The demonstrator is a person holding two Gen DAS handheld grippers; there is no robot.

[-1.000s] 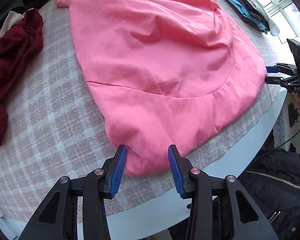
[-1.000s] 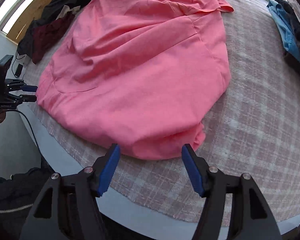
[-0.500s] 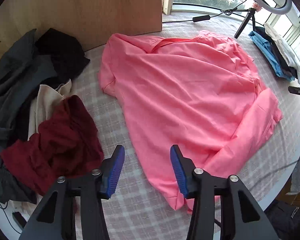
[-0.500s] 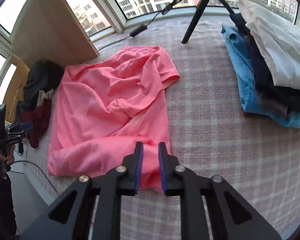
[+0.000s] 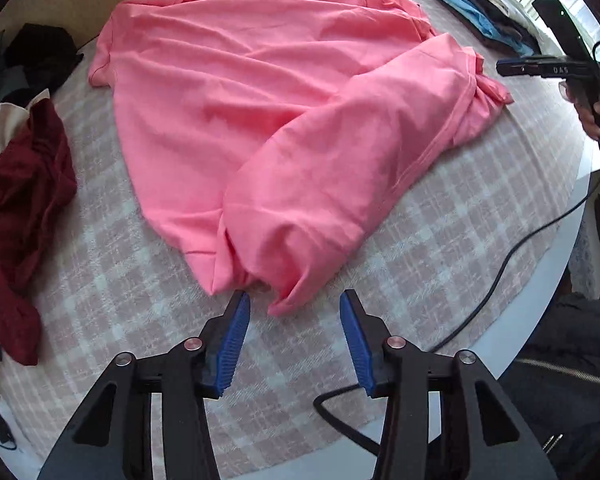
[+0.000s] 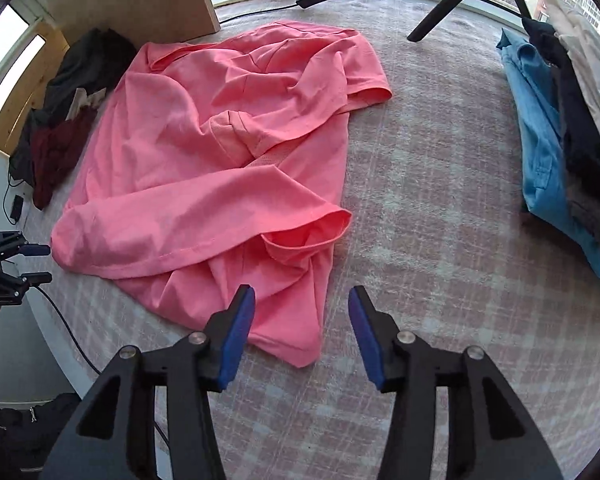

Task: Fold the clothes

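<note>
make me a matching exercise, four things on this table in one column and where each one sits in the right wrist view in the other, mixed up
Things:
1. pink shirt
2. dark red garment
3. blue garment
4. tripod leg

Places in the right wrist view:
A. top right, near the window
B. centre of the table
C. right edge, in a stack
D. left edge, in a pile

Pairs: 1-B, 2-D, 3-C, 4-A

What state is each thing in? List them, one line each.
pink shirt: lower part folded up over itself, rumpled, not neat.
left gripper: open, nothing between its pads.
right gripper: open, jaws just opened, shirt hem below, not gripped.
dark red garment: crumpled, unfolded.
blue garment: folded, in a stack.
</note>
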